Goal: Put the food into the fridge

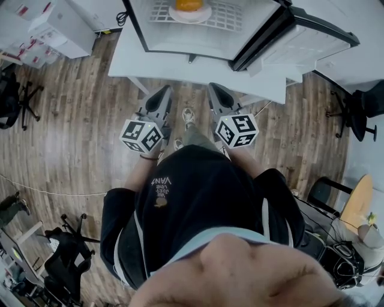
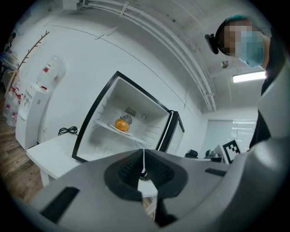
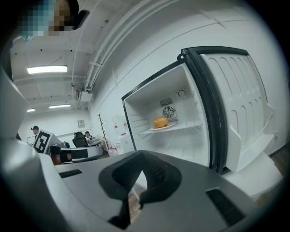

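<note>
I have both grippers held side by side in front of the mini fridge [image 1: 180, 42], neither one touching it. The left gripper [image 1: 164, 91] has its 2 jaws pressed together with only a thin seam between them and nothing caught there. The right gripper [image 1: 214, 88] looks closed and empty too. The fridge stands on a white table [image 1: 150, 63] with its door [image 1: 306, 42] swung wide to my right. The food, a round orange item [image 1: 188, 5], sits on a small white plate [image 1: 191, 15] on the fridge's upper shelf [image 1: 235, 18], near the back wall with its round vent. Both grippers are well apart from it, out over the wooden floor [image 1: 78, 138].
</note>
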